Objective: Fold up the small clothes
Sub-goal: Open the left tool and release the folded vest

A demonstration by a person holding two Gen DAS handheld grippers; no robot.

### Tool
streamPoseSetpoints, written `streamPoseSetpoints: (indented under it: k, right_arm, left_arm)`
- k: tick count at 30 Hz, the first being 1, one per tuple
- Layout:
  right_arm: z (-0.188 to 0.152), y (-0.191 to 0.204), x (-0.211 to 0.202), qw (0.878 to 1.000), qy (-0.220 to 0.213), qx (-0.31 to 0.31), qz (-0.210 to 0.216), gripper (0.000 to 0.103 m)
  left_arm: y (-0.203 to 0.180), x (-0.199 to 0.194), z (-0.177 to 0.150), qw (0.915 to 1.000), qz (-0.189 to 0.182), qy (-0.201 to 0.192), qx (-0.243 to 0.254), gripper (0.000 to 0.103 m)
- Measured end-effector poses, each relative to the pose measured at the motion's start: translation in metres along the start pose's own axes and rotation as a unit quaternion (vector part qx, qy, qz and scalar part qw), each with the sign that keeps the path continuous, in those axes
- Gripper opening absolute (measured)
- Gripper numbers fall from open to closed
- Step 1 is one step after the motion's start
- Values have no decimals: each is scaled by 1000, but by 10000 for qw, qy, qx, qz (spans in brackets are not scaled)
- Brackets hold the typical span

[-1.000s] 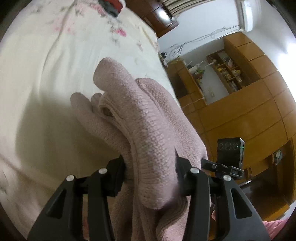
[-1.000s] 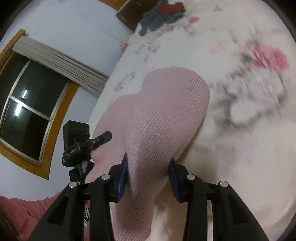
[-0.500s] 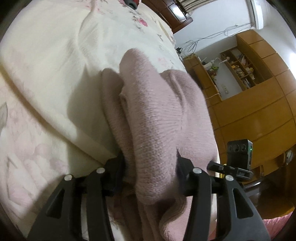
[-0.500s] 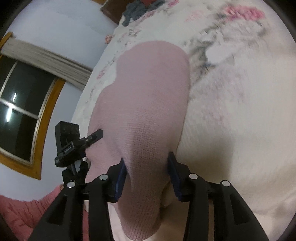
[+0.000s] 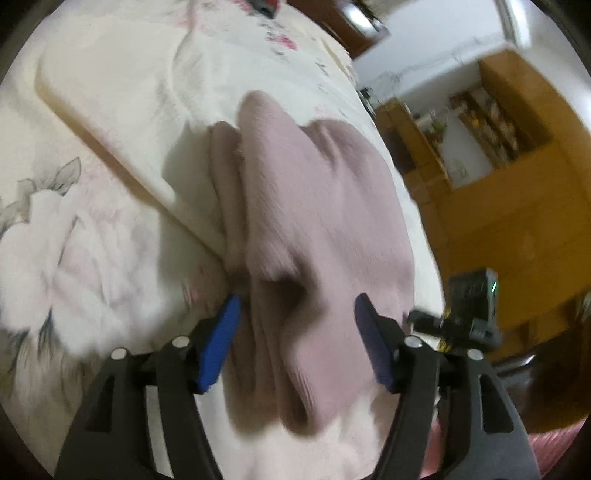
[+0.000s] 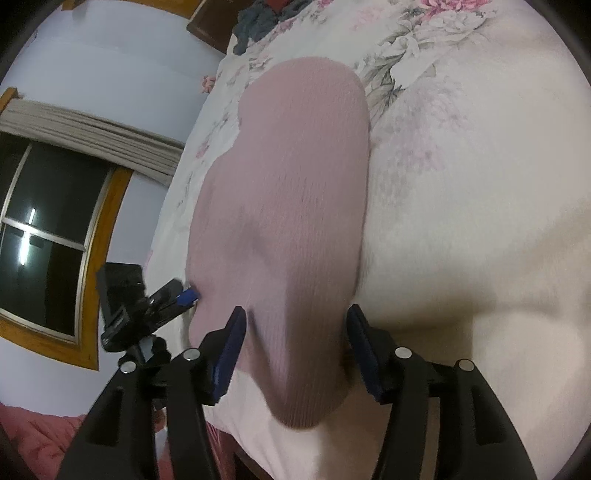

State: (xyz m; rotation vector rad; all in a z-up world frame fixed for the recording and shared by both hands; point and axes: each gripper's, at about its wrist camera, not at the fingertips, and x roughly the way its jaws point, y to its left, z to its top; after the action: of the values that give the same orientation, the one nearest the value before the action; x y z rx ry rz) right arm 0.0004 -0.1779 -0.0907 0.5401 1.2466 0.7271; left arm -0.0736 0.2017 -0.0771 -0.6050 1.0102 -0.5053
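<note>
Nearest the left camera, the left gripper (image 5: 297, 332) has its fingers spread wide, blue pads clear of the pink sweater (image 5: 314, 221) lying bunched between them on the bed (image 5: 110, 122). On the other side, the right gripper (image 6: 293, 341) is likewise spread, the sweater (image 6: 291, 206) lying loose between its pads. Beyond the cloth stretches the flowered bedspread, then a dark heap of clothes (image 6: 266, 18) by the headboard, a window (image 6: 44, 236), and wooden cupboards (image 5: 517, 206).

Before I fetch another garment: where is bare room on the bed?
Free: floral bedspread right of the pink knit, and the cream stretch to its left. Crowded: the far clothes pile.
</note>
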Motion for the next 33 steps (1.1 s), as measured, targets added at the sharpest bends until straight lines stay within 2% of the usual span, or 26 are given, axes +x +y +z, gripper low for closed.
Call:
streamPoseSetpoints:
  k: [4,5,6,7,8,9,14,22,25,26,27,28,30,33]
  right_arm:
    - [-9,3,6,9999,120,-56,-106,58]
    - [-12,3,10,9997,183,-41,-142,51]
    - [-13,2,11,9997,216,-13,-113,38]
    - [-14,1,12,9997,229,21,-86,34]
    - [-15,2,10,9998,186,25,-23,28]
    - [-15,4,7,9999,161,26,45,24]
    - [-12,15,-4,9999,60,-23,90,22]
    - [-19,-9,13,9994,232,191,-178,22]
    - [-21,-10,13,9993,198,207,-250,26]
    - [-21,-6,12,9990,179,155,-381,34]
    - [-21,-2,12,9985,160,124,-505,48]
    - [-22,2,9,9974,94,87,-714,54]
    - [-27,5,2,9963,-1,28,-862,70]
    - [-35,13,-9,9936,-129,-15,-1120,79]
  left_arm:
    - [-8,7,-14,9996,192,175,127,70]
    - [-6,11,-16,9993,300,210,79,67]
    - [-2,14,-17,9989,381,255,-11,63]
    - [1,15,-17,9988,378,285,-82,59]
    - [4,17,-19,9986,379,335,-154,51]
    - [5,17,-20,9983,421,367,-175,50]
    - [3,17,-25,9970,629,457,3,51]
    - [11,22,-36,9954,791,497,220,53]
    - [8,21,-36,9950,851,486,202,53]
    - [7,20,-36,9949,869,483,172,54]
    - [6,17,-35,9946,912,472,126,55]
    - [5,15,-37,9942,961,467,107,56]
    - [-1,10,-39,9935,1028,492,61,60]
    - [-9,3,-44,9914,1205,510,71,64]
